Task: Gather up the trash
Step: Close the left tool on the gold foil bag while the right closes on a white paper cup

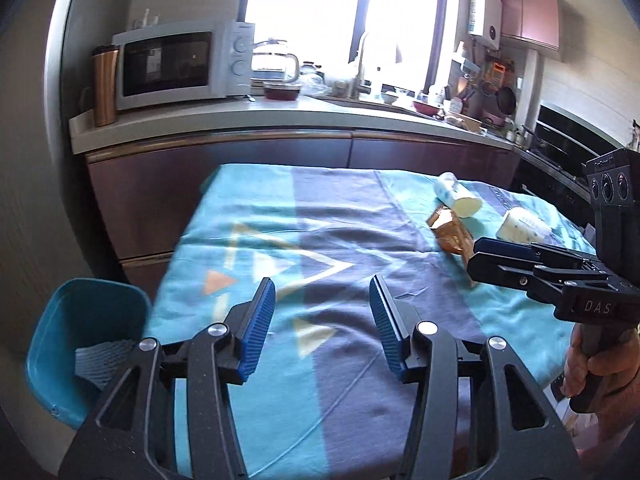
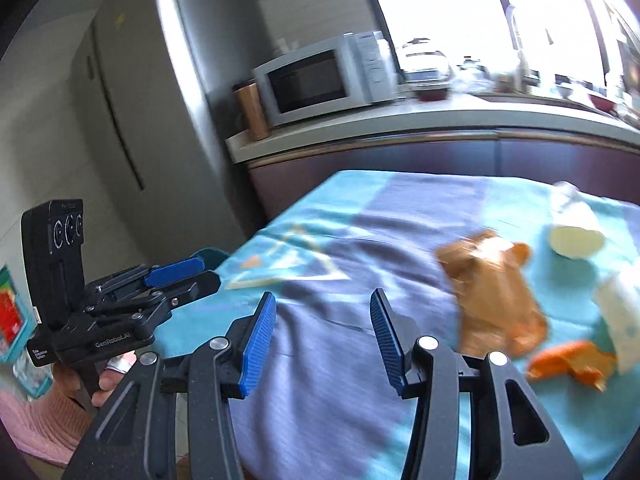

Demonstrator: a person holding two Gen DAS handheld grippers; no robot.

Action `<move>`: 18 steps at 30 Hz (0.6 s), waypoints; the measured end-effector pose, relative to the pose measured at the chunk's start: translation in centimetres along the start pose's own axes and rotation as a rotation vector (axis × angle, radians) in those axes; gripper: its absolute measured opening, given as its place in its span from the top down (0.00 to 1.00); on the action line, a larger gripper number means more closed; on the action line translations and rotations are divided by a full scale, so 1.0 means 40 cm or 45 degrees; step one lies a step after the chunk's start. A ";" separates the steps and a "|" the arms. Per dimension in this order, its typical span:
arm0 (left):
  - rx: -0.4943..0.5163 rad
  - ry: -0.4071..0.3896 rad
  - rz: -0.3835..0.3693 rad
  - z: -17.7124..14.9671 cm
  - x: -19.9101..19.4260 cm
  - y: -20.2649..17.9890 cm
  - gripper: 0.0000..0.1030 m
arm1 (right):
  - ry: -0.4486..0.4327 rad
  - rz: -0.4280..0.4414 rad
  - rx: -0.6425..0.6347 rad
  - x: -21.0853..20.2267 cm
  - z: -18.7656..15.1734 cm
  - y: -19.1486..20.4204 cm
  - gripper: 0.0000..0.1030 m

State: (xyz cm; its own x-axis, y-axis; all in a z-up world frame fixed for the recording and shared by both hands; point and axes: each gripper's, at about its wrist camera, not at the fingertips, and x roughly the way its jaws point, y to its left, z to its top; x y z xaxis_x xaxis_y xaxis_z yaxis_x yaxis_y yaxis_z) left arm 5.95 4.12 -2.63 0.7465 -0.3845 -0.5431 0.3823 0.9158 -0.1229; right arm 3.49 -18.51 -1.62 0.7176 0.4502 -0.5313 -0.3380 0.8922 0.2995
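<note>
Trash waits on the bench.
Our left hand-held gripper and right hand-held gripper gape half-open, empty; brown wrapper at two o'clock.

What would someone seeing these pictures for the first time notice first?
Probably the crumpled brown paper bag lying on the turquoise and purple patterned tablecloth, with two tipped-over white paper cups beside it. Next, the blue-padded left gripper and right gripper, both open and empty over the cloth.

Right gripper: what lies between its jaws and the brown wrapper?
Only bare tablecloth, seen in the right wrist view, separates the open right gripper from the brown wrapper.
</note>
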 end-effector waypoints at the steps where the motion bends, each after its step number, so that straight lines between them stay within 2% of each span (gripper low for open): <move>1: 0.022 0.013 -0.027 0.004 0.016 -0.026 0.53 | -0.011 -0.039 0.030 -0.016 -0.007 -0.027 0.54; 5: 0.086 0.062 -0.135 0.020 0.079 -0.113 0.52 | -0.076 -0.178 0.157 -0.098 -0.036 -0.137 0.54; 13: 0.098 0.200 -0.290 0.052 0.212 -0.227 0.49 | -0.129 -0.387 0.393 -0.205 -0.100 -0.346 0.54; 17: 0.099 0.259 -0.322 0.060 0.270 -0.267 0.49 | -0.115 -0.421 0.464 -0.206 -0.106 -0.426 0.47; 18: 0.098 0.273 -0.326 0.060 0.283 -0.274 0.49 | -0.098 -0.426 0.474 -0.200 -0.104 -0.439 0.38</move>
State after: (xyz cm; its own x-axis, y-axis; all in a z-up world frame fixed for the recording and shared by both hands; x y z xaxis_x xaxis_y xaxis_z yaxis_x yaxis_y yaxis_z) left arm 11.51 -10.55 -5.41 0.4925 -0.5602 -0.6660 0.5888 0.7780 -0.2190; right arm 1.17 -37.65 -5.93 0.7972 0.1253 -0.5906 0.1480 0.9078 0.3924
